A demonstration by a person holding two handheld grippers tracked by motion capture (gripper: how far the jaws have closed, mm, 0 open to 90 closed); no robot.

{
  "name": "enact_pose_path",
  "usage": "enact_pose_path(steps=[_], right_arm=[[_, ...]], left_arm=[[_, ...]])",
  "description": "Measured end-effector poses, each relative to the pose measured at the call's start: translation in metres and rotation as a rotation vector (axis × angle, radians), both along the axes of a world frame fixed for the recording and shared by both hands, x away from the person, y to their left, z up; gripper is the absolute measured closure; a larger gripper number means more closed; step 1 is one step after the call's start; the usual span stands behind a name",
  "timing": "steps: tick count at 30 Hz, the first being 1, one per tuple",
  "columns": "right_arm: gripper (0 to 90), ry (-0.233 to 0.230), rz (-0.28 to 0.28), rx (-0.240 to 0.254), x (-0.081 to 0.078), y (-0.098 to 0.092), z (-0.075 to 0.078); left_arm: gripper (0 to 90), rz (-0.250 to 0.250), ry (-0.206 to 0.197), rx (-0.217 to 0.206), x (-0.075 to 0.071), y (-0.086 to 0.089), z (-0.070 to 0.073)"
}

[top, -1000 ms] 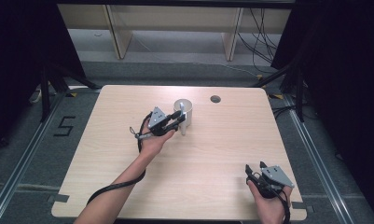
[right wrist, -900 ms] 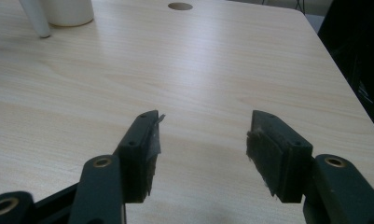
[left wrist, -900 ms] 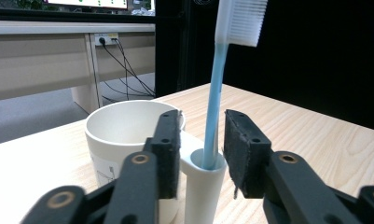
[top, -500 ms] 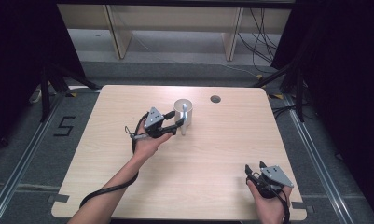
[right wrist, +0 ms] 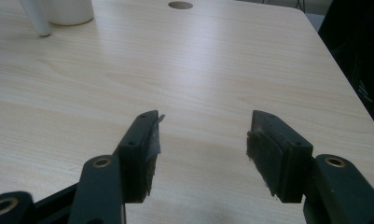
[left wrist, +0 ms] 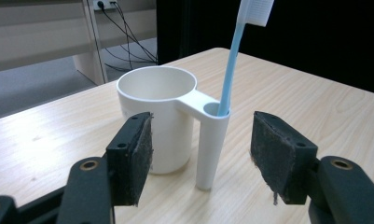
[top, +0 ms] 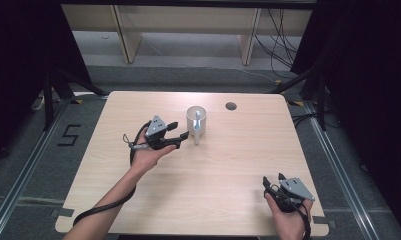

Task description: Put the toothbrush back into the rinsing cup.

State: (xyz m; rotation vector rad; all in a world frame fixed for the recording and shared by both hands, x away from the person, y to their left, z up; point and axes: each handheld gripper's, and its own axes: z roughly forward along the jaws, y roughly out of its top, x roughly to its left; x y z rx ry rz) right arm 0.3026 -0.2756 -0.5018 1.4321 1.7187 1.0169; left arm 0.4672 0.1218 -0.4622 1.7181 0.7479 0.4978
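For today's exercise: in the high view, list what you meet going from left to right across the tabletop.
Left gripper → white cup with its toothbrush → round hole in the table → right gripper.

Light wood table [top: 218, 175], round cable hole [top: 231, 106] near far edge at 1 o'clock. Grey floor [top: 338, 165] around, "5" marking [top: 69, 135] at 9 o'clock. Wooden shelf unit [top: 183, 30] at 12 o'clock, black cables [top: 280, 42] at 1 o'clock.
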Motion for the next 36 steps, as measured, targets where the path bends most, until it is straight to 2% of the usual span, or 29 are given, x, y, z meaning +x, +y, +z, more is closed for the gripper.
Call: enact_pose_path(steps=[3,4,5,7,10,11,12,13,16,20,21,24,25,28,29,30,31,32,33,36], right_arm=[[44.1,-0.003,0.001,-0.004,0.0,0.0,0.0],[44.1,-0.025,0.018,-0.041,0.002,-0.003,0.0],[44.1,-0.025,0.018,-0.041,0.002,-0.003,0.0],[44.1,-0.01,0.007,-0.012,0.001,0.0,0.0],[44.0,-0.014,0.017,-0.017,0.001,-0.001,-0.001],[44.0,0.004,-0.004,0.006,0.0,0.001,0.0],[44.0,0.004,-0.004,0.006,0.0,0.001,0.0],[44.0,-0.016,0.012,-0.027,0.001,-0.002,0.0],[44.0,-0.024,0.017,-0.041,0.002,-0.003,0.0],[44.0,-0.016,0.013,-0.024,0.001,-0.001,-0.001],[43.9,0.0,0.001,0.001,0.0,0.001,-0.001],[43.9,-0.002,0.003,-0.004,0.001,0.001,-0.001],[43.9,-0.02,0.017,-0.033,0.002,-0.001,-0.001],[43.8,-0.021,0.019,-0.036,0.002,-0.001,-0.001],[43.8,0.005,-0.004,0.007,0.0,0.002,0.0],[43.8,0.005,-0.005,0.007,0.0,0.002,-0.001],[43.8,-0.023,0.019,-0.044,0.001,-0.003,-0.001],[43.8,-0.023,0.019,-0.044,0.001,-0.003,-0.001],[43.8,0.001,-0.002,0.0,0.0,0.0,-0.001],[43.7,-0.002,0.001,-0.002,0.0,0.001,-0.001]], left_arm=[[38.1,0.001,0.001,0.003,-0.003,0.007,0.001],[38.1,0.001,0.002,0.005,-0.004,0.009,0.001],[38.1,0.004,0.002,0.001,-0.005,0.011,0.001],[38.1,0.011,0.005,0.013,-0.006,0.016,0.002],[37.9,0.023,0.008,0.024,-0.008,0.023,0.002],[37.5,0.03,0.012,0.038,-0.01,0.028,0.002],[37.4,0.03,0.012,0.038,-0.01,0.028,0.002],[37.4,0.032,0.014,0.039,-0.012,0.032,0.001],[37.3,0.039,0.02,0.048,-0.015,0.036,0.001],[37.4,0.057,0.024,0.054,-0.02,0.045,0.0],[37.4,0.066,0.025,0.045,-0.021,0.046,0.0],[37.4,0.075,0.023,0.055,-0.025,0.052,0.002],[37.3,0.075,0.021,0.056,-0.026,0.054,0.002],[37.3,0.074,0.017,0.053,-0.031,0.058,0.001],[37.3,0.074,0.015,0.048,-0.033,0.059,0.001],[37.3,0.072,0.01,0.04,-0.035,0.06,0.0],[37.3,0.072,0.01,0.038,-0.039,0.063,-0.002],[37.3,0.072,0.01,0.038,-0.039,0.063,-0.002],[37.3,0.078,0.016,0.05,-0.041,0.065,-0.002],[37.2,0.072,0.013,0.042,-0.047,0.069,-0.005]])
